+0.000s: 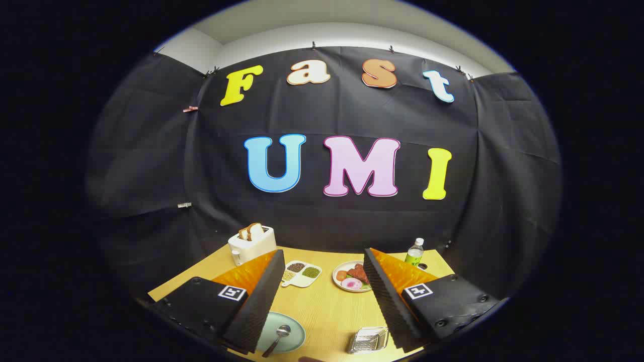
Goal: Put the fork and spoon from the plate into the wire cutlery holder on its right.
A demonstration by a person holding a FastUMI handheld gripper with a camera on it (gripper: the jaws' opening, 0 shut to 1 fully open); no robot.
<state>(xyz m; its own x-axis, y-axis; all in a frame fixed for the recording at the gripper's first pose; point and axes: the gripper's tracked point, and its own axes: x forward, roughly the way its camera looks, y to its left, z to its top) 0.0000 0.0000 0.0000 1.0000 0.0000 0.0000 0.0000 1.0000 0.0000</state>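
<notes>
Tabletop point(327, 311): spoon point(277, 338) on plate point(297, 336), holder point(369, 340) alongside, jaws spread.

No readable text on the bottle point(414, 253) label or fingers point(261, 296).

The table point(322, 306) beneath the fingers looks like pale wood with a fine grain and a smooth, low-sheen top. Low between the fingers, nearer the left one, the plate point(294, 338) seems glazed and softly glossy, and the spoon point(278, 338) on it is bright polished metal. By the right finger, the wire cutlery holder point(369, 340) is shiny metal. The gripper point(324, 274) hangs wide apart with nothing between its fingers; the inner pads point(261, 301) are ribbed and matt. Beyond the left finger, the toaster point(251, 245) looks like smooth plastic. The far bottle point(415, 253) is clear plastic. The wall point(151, 166) is creased matt cloth.
</notes>
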